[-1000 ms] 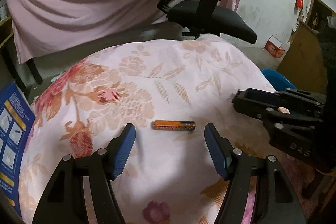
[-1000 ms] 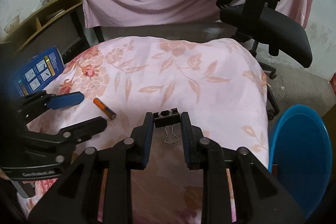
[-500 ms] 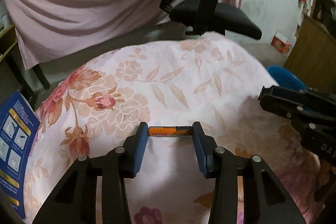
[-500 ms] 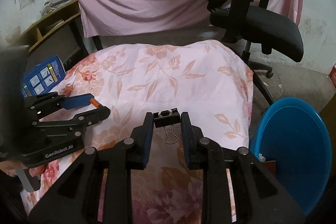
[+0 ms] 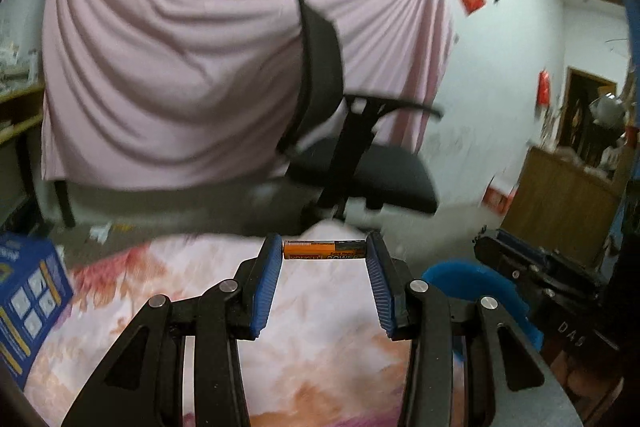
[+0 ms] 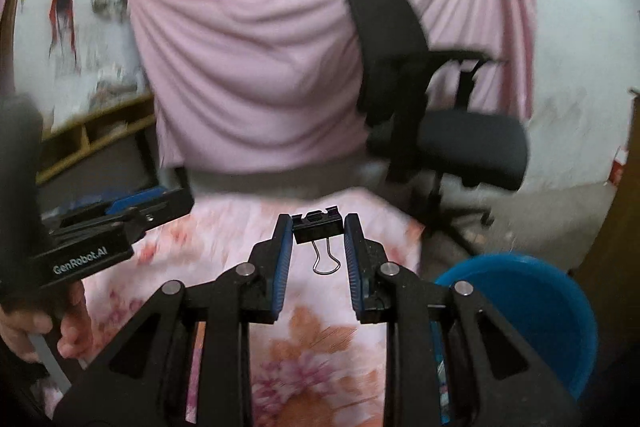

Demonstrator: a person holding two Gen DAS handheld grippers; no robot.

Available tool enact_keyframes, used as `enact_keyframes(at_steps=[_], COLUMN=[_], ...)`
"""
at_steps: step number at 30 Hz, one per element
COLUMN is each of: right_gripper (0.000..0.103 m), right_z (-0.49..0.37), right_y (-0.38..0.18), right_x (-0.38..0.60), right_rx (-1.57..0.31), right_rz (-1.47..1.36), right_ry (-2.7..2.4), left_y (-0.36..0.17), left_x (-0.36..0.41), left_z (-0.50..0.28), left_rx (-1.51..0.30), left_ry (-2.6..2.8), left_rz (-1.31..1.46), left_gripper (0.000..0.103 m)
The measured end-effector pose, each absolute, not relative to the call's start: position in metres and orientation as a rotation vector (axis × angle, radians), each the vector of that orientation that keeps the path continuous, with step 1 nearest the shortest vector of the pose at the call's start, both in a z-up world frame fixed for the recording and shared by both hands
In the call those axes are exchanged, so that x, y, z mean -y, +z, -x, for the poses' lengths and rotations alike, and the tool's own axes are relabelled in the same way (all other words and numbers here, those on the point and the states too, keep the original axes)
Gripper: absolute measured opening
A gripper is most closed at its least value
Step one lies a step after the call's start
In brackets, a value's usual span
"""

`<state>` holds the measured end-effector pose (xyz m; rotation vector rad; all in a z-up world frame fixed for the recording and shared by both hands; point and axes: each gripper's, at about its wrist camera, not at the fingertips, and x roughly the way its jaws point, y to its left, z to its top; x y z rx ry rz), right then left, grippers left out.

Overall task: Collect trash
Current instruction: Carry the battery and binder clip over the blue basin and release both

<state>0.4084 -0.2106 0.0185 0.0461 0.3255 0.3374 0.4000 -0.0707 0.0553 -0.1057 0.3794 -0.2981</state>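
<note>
Both grippers point slightly downward, the left gripper [image 5: 324, 253] and right gripper [image 6: 318, 229] each clamped on something small.

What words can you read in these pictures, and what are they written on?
"GenRobot.AI" on the side of the left hand-held gripper, seen from the right wrist view.
"POWER" on the orange battery; the word before it and the small line above are too blurred.
"DA" and one more unclear letter on the right hand-held gripper.
Blue box: print too small.
Wall papers: too blurred.
</note>
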Motion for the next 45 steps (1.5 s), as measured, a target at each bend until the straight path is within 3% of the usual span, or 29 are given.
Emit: enact_keyframes(at_steps=[7,18,29,45], right_gripper=[0.046,0.046,0.046,0.047], right_z=[-0.375,-0.349,-0.361,-0.388], right_y=[0.049,0.052,0.026,-0.005], right_x=[0.257,0.329,0.370,0.388], right_rx=[-0.151,-0.118,-0.256,-0.412], right_rz=[-0.076,-0.106,-0.196,-0.284], right_ry=[0.230,0.067,0.015,0.016], left_y=[0.092,0.092,0.071,0.041], left_x=[0.116,0.198,0.254,0.269], left_z=[-0.377,-0.386,-0.398,-0.424], left_rx=[-0.231,-0.263,-0.354,-0.564], left_ry=[-0.367,-0.488,-0.548,-0.549], left_rz=[0.084,0.076,0.040,0.068], left_gripper=[0.037,0.037,0.037,0.037])
